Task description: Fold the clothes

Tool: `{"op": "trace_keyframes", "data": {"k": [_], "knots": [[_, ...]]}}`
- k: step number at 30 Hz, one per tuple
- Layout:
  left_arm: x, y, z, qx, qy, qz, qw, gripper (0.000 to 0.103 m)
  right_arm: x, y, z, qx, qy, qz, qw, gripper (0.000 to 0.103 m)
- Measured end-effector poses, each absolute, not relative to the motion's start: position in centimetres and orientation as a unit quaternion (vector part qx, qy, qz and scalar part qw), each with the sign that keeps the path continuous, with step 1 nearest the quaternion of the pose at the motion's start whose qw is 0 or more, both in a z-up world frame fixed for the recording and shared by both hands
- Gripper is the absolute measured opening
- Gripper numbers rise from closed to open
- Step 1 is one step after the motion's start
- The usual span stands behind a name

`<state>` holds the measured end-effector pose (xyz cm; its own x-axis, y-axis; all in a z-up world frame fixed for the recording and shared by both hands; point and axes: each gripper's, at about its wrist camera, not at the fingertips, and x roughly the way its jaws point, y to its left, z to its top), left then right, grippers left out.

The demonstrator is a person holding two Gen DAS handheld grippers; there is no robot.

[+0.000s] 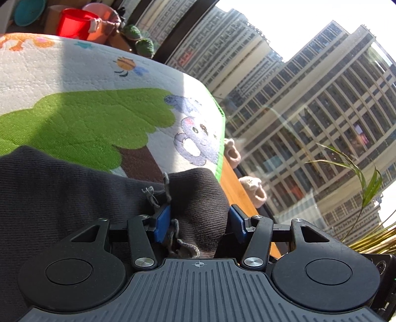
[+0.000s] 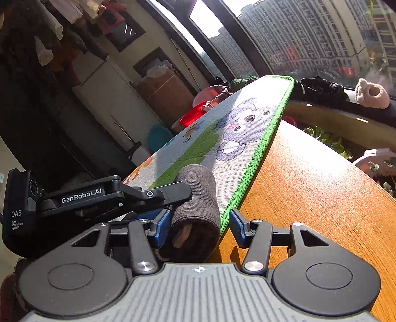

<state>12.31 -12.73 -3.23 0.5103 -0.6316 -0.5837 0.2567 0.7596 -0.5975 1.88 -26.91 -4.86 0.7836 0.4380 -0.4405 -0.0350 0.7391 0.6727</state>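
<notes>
Sunlight pours across the wooden table [image 2: 321, 188], and on it lies the cartoon play mat [image 1: 99, 81] with its green tree and purple koalas. The dark ribbed garment [image 1: 61, 193] sits at the mat's near corner, one end bunched into a roll. The left gripper [image 1: 200, 220] has its blue pads set either side of that bunched end, the cloth filling the gap; whether the pads are truly squeezing it I cannot tell. From the right wrist camera, the right gripper [image 2: 200, 223] straddles the rolled end [image 2: 195, 195] and the mat's green edge, its left pad against the cloth, its right pad standing clear. Readable writing here: the left gripper's arm, crossing that view, says "GenRobot.AI", and its housing reads "DAS, Data Acquisition System". A red cup [image 1: 74, 23] stands beyond the mat.
</notes>
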Motion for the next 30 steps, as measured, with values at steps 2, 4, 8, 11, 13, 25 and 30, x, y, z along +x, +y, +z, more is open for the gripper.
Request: {"op": "trace_keyframes", "data": {"k": [2, 4, 8, 11, 13, 25, 30], "knots": [[12.4, -12.6, -3.1, -0.228, 0.419, -0.263, 0.839, 0.057, 2.9, -27.2, -5.9, 0.372, 0.309, 0.143, 0.863, 0.051], [12.4, -12.4, -2.9, -0.232, 0.419, -0.259, 0.839, 0.055, 3.5, -26.6, -5.6, 0.353, 0.312, 0.143, 0.870, 0.037], [11.8, -11.7, -1.1, -0.215, 0.395, -0.249, 0.858, 0.062, 2.9, -24.3, -2.7, 0.209, 0.281, 0.142, 0.926, 0.032], [11.4, -11.4, 0.4, -0.207, 0.382, -0.248, 0.866, 0.064, 1.5, -21.3, -1.1, 0.055, 0.254, 0.126, 0.957, 0.032], [11.1, -11.5, 1.1, -0.201, 0.375, -0.251, 0.869, 0.064, 0.5, -18.7, -0.8, -0.055, 0.239, 0.121, 0.962, 0.032], [11.8, -10.8, -1.9, -0.189, 0.408, -0.216, 0.867, 0.064, -1.1, -18.5, 0.1, -0.061, 0.233, 0.176, 0.955, 0.046], [11.5, -9.8, -1.8, -0.189, 0.403, -0.205, 0.872, 0.065, -0.1, -19.4, 0.8, 0.002, 0.231, 0.182, 0.956, 0.045]]}}
